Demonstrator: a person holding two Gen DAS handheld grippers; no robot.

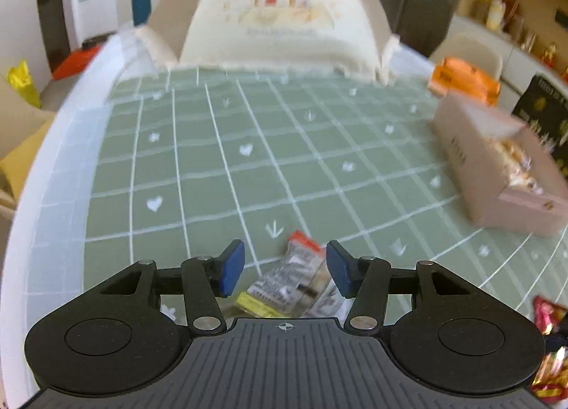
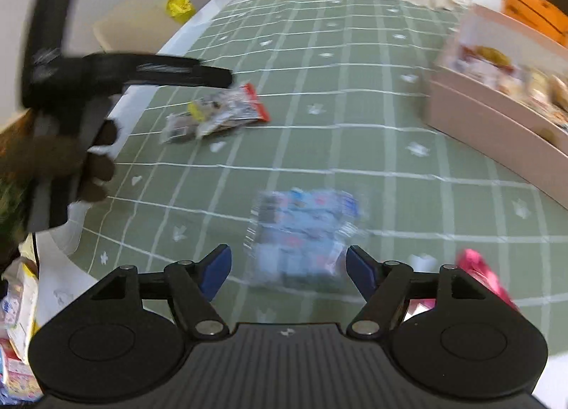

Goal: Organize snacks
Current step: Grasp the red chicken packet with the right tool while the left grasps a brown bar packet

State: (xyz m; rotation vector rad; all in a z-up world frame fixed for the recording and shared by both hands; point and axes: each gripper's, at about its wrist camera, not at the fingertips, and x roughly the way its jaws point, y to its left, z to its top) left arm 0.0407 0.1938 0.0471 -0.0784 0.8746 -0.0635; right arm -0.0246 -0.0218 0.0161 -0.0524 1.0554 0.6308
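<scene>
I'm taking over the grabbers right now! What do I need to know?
Left gripper: open, above the grey snack packet with a red end, not gripping.
Right gripper: open, above the blue packet, which lies on the green cloth.
Pink box: on the right, already holds some snacks.
A pink packet lies loose too.
Left: the loose packets probably go into the box.

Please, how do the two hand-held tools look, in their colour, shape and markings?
Both the left tool and the right tool have a black ribbed body, two round black side discs, silver pivot pins, black linkage arms and blue pads. A small crosshair mark sits at the centre edge.
</scene>
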